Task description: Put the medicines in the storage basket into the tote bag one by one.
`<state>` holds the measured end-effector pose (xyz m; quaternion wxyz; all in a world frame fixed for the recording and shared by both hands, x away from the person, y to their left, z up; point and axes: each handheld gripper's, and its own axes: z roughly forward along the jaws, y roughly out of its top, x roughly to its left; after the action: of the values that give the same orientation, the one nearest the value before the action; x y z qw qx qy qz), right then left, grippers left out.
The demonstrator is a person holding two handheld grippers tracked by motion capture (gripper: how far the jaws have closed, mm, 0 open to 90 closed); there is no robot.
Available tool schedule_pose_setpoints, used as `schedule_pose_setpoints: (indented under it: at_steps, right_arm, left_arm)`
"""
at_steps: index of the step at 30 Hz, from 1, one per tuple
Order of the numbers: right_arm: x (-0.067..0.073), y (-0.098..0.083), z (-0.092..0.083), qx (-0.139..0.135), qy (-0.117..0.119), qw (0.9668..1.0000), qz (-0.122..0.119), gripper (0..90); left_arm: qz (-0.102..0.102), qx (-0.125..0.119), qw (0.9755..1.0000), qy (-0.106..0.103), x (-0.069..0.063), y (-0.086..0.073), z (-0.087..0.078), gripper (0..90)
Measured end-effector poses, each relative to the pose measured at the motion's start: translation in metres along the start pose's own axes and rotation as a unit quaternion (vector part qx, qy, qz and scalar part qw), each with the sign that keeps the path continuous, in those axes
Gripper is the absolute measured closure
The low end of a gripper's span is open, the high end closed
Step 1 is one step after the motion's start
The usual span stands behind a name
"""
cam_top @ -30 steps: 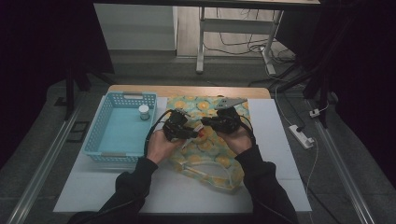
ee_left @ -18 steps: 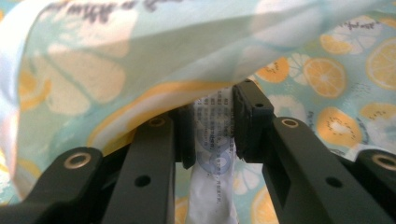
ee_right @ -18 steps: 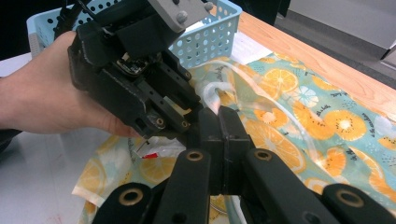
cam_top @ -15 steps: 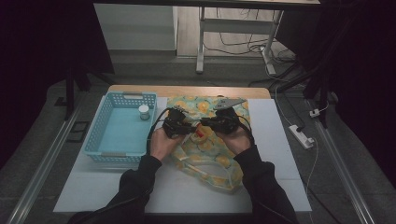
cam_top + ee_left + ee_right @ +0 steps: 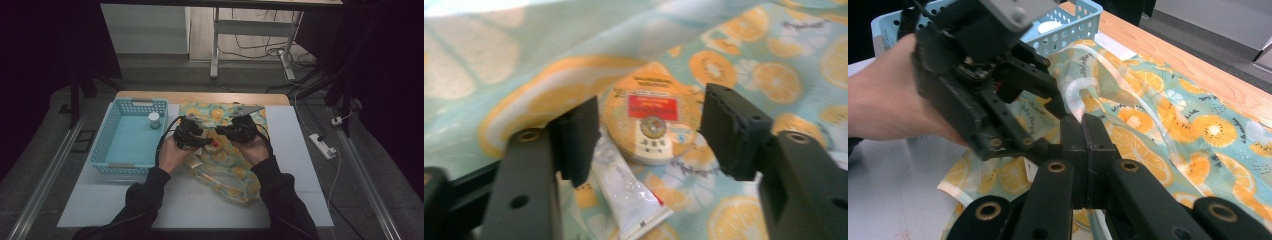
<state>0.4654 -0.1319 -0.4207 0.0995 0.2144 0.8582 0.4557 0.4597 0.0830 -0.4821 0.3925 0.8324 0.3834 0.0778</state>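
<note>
Left gripper [image 5: 649, 130] fingers [image 5: 576, 137] stood apart, either side of round orange tin [image 5: 651, 125] with red label, not touching it. White tube [image 5: 626, 192] lay just beside tin, partly under it. Both rested inside citrus-print bag [image 5: 225, 165] on tabletop [image 5: 295, 165].

Right gripper [image 5: 1083, 150] fingers [image 5: 1095, 145] pressed together — pinching clear bag edge [image 5: 1075, 95], as far as visible. Left hand [image 5: 883, 95] near, in front of it.

Blue basket [image 5: 127, 140] just beside bag at left — small white-lidded jar [image 5: 154, 120] in far corner.
</note>
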Motion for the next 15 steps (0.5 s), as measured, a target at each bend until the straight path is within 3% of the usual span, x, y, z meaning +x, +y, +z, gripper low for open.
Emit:
schedule_pose_setpoints:
  at_steps: [9,15]
  right_arm:
    - [-0.002,-0.001,-0.001,0.000,-0.001,1.0000,0.001,90.0]
    - [-0.003,-0.001,-0.001,0.000,-0.001,1.0000,0.003,90.0]
  left_arm:
    - [0.020,0.029,0.9992,-0.018,-0.011,-0.001,-0.008,18.1]
    - [0.029,0.025,0.9986,-0.036,-0.018,-0.004,-0.021,13.3]
